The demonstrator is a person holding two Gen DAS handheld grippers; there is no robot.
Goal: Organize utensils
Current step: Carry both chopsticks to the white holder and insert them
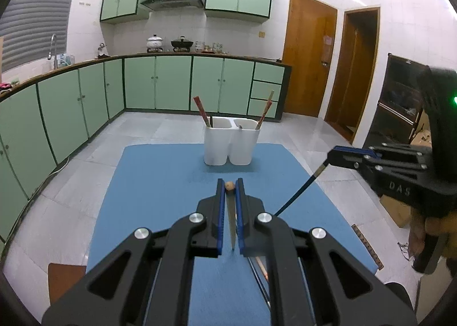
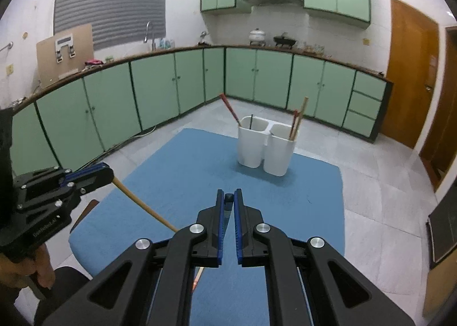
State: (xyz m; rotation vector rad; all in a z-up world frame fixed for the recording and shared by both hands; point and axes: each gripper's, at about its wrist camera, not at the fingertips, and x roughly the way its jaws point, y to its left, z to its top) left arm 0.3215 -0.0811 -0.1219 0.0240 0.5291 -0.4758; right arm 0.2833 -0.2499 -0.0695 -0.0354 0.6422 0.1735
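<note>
Nearest to us, our left gripper (image 1: 230,183) is pinched on a wooden chopstick (image 1: 232,220), whose rounded light-brown end pokes out between the blue pads and whose shaft runs back toward the camera. Our right gripper (image 2: 228,197) is likewise clamped on a black chopstick (image 1: 300,193); in the right wrist view only its dark tip shows between the pads, while the left wrist view shows it slanting down from the gripper toward the table's near side. Both chopsticks are lifted clear of the blue table (image 1: 160,183). Under the left gripper, more utensils (image 1: 261,271) lie on the cloth near the table's near edge; we cannot tell their kind for certain.

Further out, close to the far edge of the table, stands a white two-compartment utensil holder (image 1: 230,146). A red chopstick (image 1: 202,112) leans out of its left compartment, and a pair of chopsticks (image 1: 265,112), one red and one pale wood, lean out of the right.

Beyond the table we see grey floor tiles, green base cabinets (image 1: 157,83) along the counter, and a brown door (image 1: 308,54) on the right.
</note>
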